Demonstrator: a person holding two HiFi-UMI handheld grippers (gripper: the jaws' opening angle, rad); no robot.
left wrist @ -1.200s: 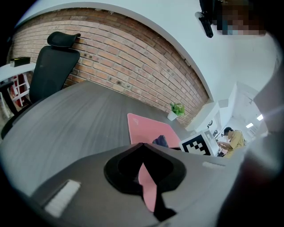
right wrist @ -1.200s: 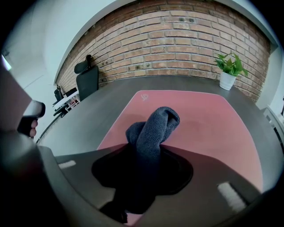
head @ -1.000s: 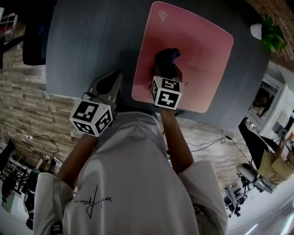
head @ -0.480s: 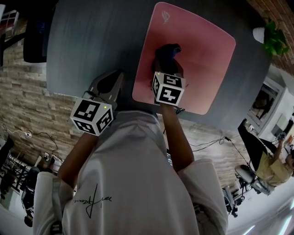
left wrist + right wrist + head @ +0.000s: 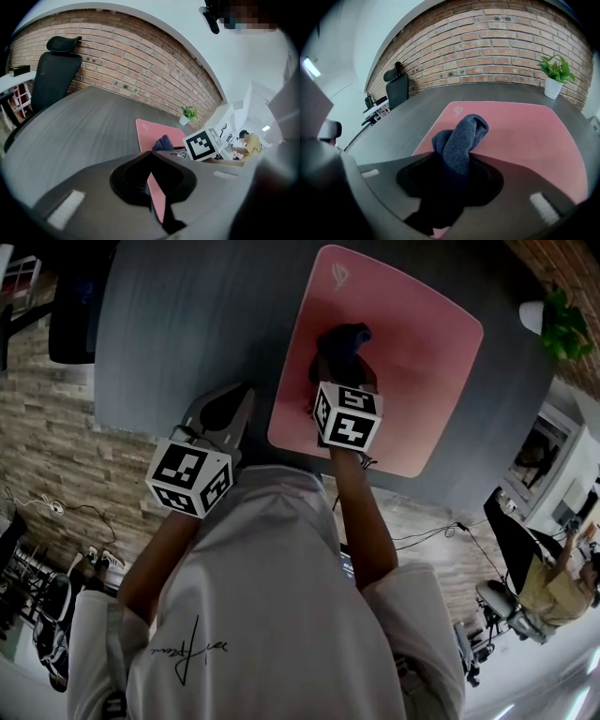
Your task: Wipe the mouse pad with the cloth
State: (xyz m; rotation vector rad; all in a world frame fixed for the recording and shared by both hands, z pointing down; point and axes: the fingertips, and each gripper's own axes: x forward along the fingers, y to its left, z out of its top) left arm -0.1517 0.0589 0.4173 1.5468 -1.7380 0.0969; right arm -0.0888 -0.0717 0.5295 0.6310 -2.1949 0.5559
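The right gripper (image 5: 337, 371) has its jaws closed on a dark blue cloth (image 5: 343, 341), and the free bunch of the cloth sticks out in front of the tips and lies on the pink mouse pad (image 5: 417, 352). It sits in the near-left part of the pad, so most of the unwiped surface is further away and to the right. The long side of the pad runs away from the person. The left gripper (image 5: 236, 399) has its jaws together on nothing. It is over the dark grey table (image 5: 187, 306), just beside the pad's left edge.
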